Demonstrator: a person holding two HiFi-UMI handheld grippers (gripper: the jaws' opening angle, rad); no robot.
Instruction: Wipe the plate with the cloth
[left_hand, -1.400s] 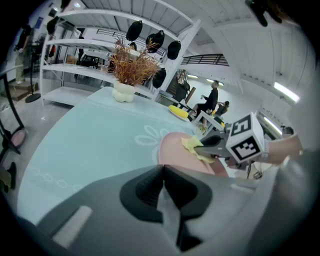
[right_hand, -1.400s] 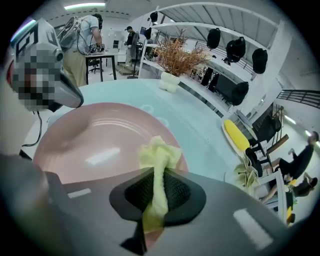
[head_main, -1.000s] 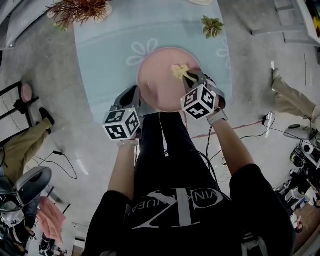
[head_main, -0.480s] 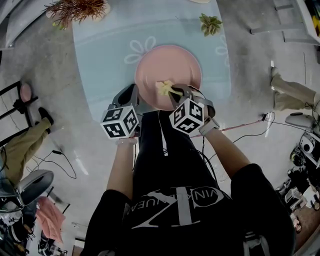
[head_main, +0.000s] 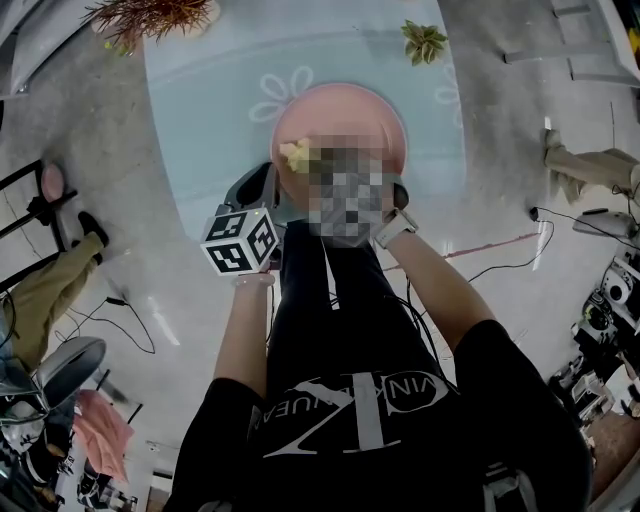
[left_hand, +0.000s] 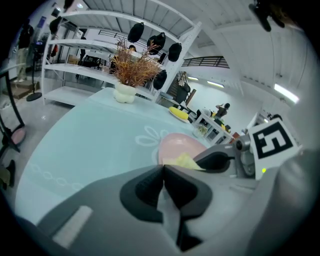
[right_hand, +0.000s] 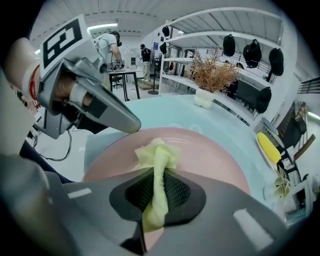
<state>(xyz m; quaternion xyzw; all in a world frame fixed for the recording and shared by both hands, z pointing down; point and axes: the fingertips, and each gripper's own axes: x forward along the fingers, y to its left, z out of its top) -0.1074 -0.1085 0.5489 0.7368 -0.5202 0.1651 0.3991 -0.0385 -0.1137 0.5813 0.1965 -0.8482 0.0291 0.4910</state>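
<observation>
A pink plate (head_main: 345, 115) sits on the pale blue table (head_main: 200, 110). A crumpled yellow cloth (head_main: 296, 155) rests on the plate's front left part. My right gripper (right_hand: 159, 186) is shut on the cloth (right_hand: 156, 152), with a tuft sticking out over the plate (right_hand: 210, 150). In the head view a mosaic patch covers most of that gripper. My left gripper (left_hand: 163, 172) is shut with nothing between its jaws. It hovers at the plate's front left edge, its marker cube (head_main: 241, 240) over the table's rim. From the left gripper view the cloth (left_hand: 183, 161) and plate (left_hand: 182, 144) lie just ahead.
A dried plant in a white pot (head_main: 160, 18) stands at the table's far left, a small green plant (head_main: 424, 42) at the far right, a yellow object (right_hand: 270, 146) beyond it. White shelves (left_hand: 85, 55) stand behind. Other people's legs (head_main: 45, 285) and cables (head_main: 480, 250) are on the floor.
My right gripper has swept the cloth from the plate's right middle across to its front left, close to the left gripper. The left gripper has barely moved.
</observation>
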